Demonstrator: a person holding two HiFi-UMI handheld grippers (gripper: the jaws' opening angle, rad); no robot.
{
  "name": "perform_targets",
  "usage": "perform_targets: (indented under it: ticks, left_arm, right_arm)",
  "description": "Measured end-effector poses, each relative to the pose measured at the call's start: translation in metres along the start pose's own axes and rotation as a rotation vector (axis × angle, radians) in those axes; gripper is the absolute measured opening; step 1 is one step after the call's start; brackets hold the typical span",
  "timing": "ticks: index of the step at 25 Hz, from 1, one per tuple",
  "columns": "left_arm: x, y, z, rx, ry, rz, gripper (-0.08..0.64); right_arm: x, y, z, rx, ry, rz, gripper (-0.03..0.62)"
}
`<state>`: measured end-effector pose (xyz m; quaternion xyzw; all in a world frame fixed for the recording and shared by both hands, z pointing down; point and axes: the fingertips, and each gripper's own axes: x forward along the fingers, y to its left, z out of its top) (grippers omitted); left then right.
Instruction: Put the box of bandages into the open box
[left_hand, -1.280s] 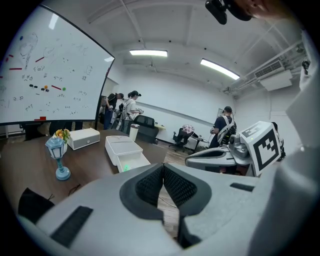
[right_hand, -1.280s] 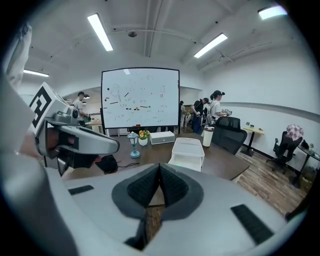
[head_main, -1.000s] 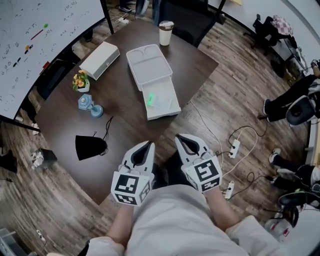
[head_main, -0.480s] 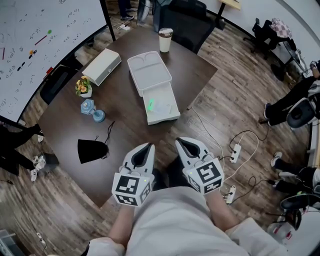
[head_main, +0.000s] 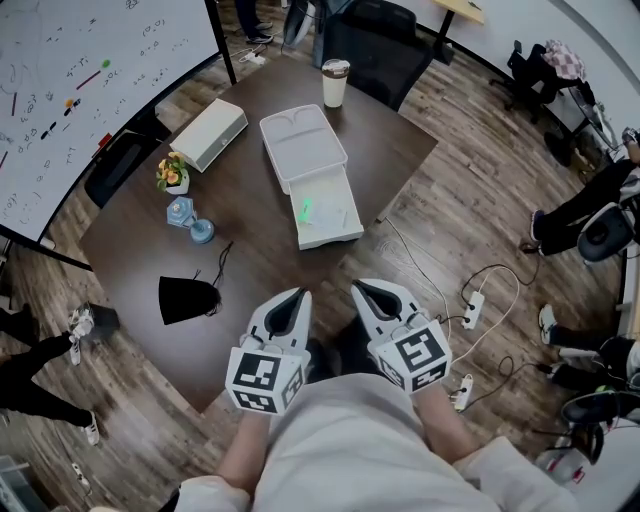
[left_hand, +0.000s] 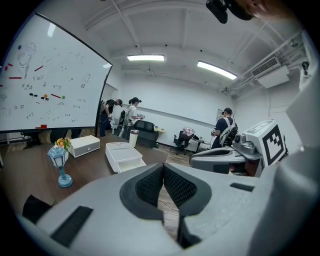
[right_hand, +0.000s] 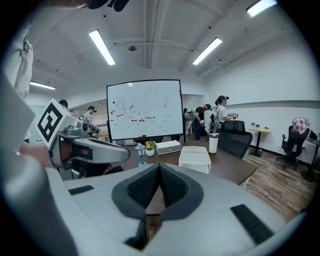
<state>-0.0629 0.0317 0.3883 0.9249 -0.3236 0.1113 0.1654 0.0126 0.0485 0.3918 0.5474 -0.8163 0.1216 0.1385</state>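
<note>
left claw (head_main: 297, 293) and right claw (head_main: 360, 286) shut, empty. well ahead, in open box (head_main: 343, 232) on worktop (head_main: 255, 255), green-marked pack (head_main: 310, 210): probably light card, crushable; take across narrow sides.

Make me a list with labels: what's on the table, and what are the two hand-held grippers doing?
Table: dark wood
Open white box: middle of the table, lid folded back, something green inside
Closed white box: far left
Cup: far edge, lidded
Left side: flower pot, blue lamp, black pouch
Left hand-held gripper: shut, empty, near edge
Right hand-held gripper: shut, empty, beside it
</note>
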Motion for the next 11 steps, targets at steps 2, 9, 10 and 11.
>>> perform_targets:
  ticks: [2,9,10,11]
  left_arm:
    - [-0.0023,0.0014,-0.0014,0.002,0.002,0.005,0.006]
    - [-0.0078,0.0061,-0.0030,-0.003,0.001,0.019,0.006]
    - [-0.0083,0.0070,-0.0037,-0.002,0.002,0.019,0.006]
    - [-0.0087,0.0080,-0.0045,-0.002,0.003,0.020,0.006]
  right_arm:
    - [0.0008,0.0029,0.0003,-0.002,-0.003,0.006,0.003]
    - [0.0037,0.0092,0.0003,-0.013,0.002,0.023,0.003]
    - [0.0044,0.0099,-0.0001,-0.012,0.002,0.024,0.003]
    - [0.0052,0.0106,-0.0005,-0.012,0.002,0.025,0.003]
